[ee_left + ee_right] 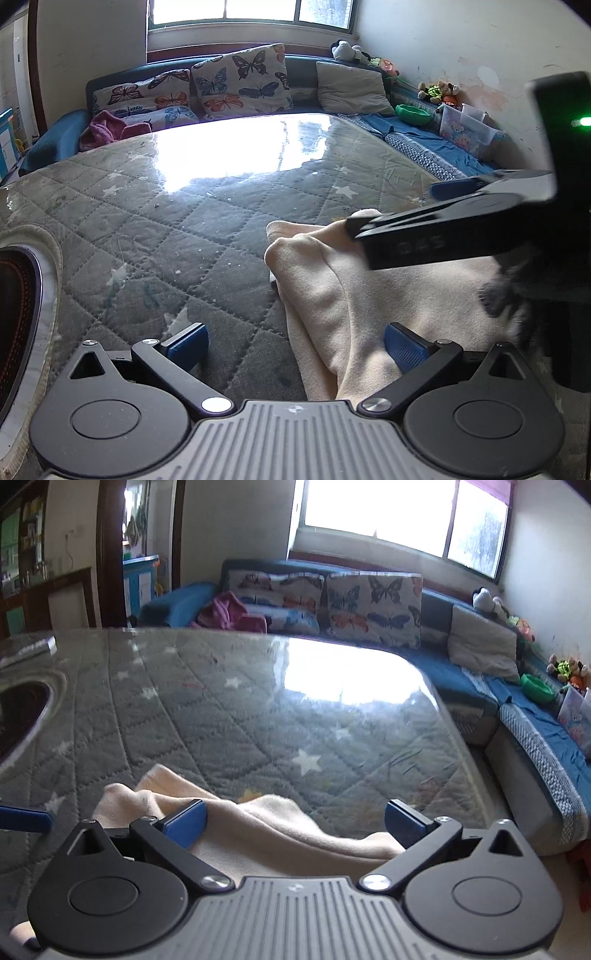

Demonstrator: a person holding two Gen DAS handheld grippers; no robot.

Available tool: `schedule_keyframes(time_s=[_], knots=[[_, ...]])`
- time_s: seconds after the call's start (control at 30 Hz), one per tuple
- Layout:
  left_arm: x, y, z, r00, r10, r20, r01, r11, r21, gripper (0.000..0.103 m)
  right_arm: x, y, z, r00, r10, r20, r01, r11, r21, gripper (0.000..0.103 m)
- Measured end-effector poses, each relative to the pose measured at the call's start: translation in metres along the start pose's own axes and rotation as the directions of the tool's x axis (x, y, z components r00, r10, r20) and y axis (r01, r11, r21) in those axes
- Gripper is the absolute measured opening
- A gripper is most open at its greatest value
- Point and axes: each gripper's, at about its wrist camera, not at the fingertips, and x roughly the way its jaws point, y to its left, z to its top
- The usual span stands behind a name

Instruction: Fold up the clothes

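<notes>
Both the left claw (293,345) and the right claw (295,821) gape wide and hold nothing over a rumpled cream garment (343,302) lying near the surface's (184,229) near edge, so gripping its edges seems called for.

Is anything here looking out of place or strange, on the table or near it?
Only small things. The cream garment lies bunched and creased on the table, not yet folded. A pink cloth is left crumpled on the sofa. Both grippers, left and right, are open and hold nothing.
</notes>
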Motion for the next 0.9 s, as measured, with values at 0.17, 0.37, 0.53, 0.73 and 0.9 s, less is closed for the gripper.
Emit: schedule_keyframes(time_s=[0.17, 0.37, 0.53, 0.73, 0.9], knots=[[0.001, 0.001, 0.001, 1.0, 0.0, 0.0, 0.0, 1.0, 0.001, 0.103, -0.015, -0.005, -0.007, 1.0, -0.018, 0.023, 0.017, 1.0, 0.003, 0.103], [0.001, 0.001, -0.001, 1.0, 0.001, 0.003, -0.001, 1.0, 0.001, 0.103, -0.035, -0.007, -0.035, 0.991, -0.125, 0.055, 0.128, 0.991, -0.049, 0.103], [0.001, 0.001, 0.0, 1.0, 0.001, 0.0, -0.001, 1.0, 0.0, 0.103, -0.052, 0.004, -0.057, 0.966, -0.224, 0.128, 0.24, 0.962, -0.13, 0.103], [0.001, 0.0, 0.0, 1.0, 0.004, 0.002, -0.004, 1.0, -0.002, 0.103, -0.062, 0.029, -0.081, 0.912, -0.321, 0.255, 0.385, 0.884, -0.266, 0.103], [0.001, -0.002, 0.0, 1.0, 0.008, 0.001, -0.008, 1.0, -0.002, 0.103, -0.066, 0.049, -0.086, 0.874, -0.345, 0.343, 0.452, 0.836, -0.313, 0.103]])
